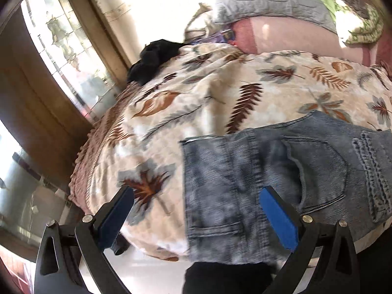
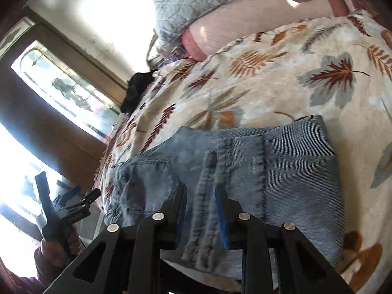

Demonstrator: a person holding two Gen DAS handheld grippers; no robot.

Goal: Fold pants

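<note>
Folded light-blue jeans (image 1: 281,178) lie on a leaf-print bedspread (image 1: 208,93) near the bed's front edge. My left gripper (image 1: 196,196) is open and empty, held above the jeans' left edge, one finger over the bedspread, the other over the denim. In the right wrist view the jeans (image 2: 269,171) fill the centre. My right gripper (image 2: 199,191) has its jaws partly closed around the thick waistband fold of the jeans. The left gripper (image 2: 61,201) also shows at the far left, off the bed, held in a hand.
A black garment (image 1: 152,58) lies at the bed's far left corner. Grey and pink pillows (image 1: 269,7) and a green cloth (image 1: 355,19) sit at the headboard end. A window and wooden frame (image 1: 61,49) stand left of the bed.
</note>
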